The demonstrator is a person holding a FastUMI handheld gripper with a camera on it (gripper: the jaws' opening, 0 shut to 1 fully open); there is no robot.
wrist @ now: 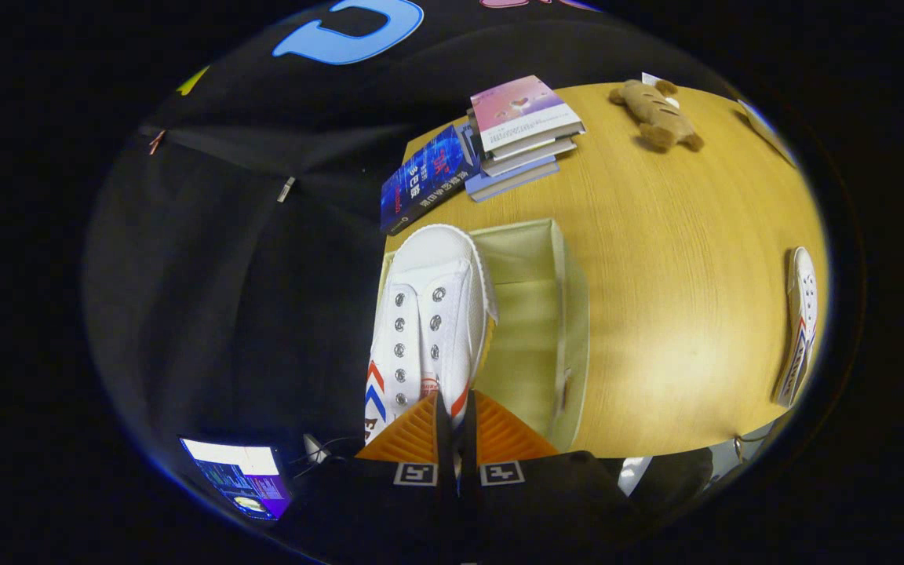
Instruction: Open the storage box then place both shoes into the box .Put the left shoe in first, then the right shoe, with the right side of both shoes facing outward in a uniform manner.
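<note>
White shoe (430, 314) pinched in our closed hand-held gripper (456, 439) points straight ahead, hanging over the open box (546, 329).

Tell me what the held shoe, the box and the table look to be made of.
Shoe, pinched in the tongs: white woven canvas, metal eyelets, likely a rubber toe cap. Box: pale, translucent, probably matte plastic or fabric. Table: light wood-grain surface with a slight sheen, maybe laminate.

white shoe (428, 322) pinched in gripper (456, 428) over open storage box (554, 314) on wooden table (679, 275)
</note>
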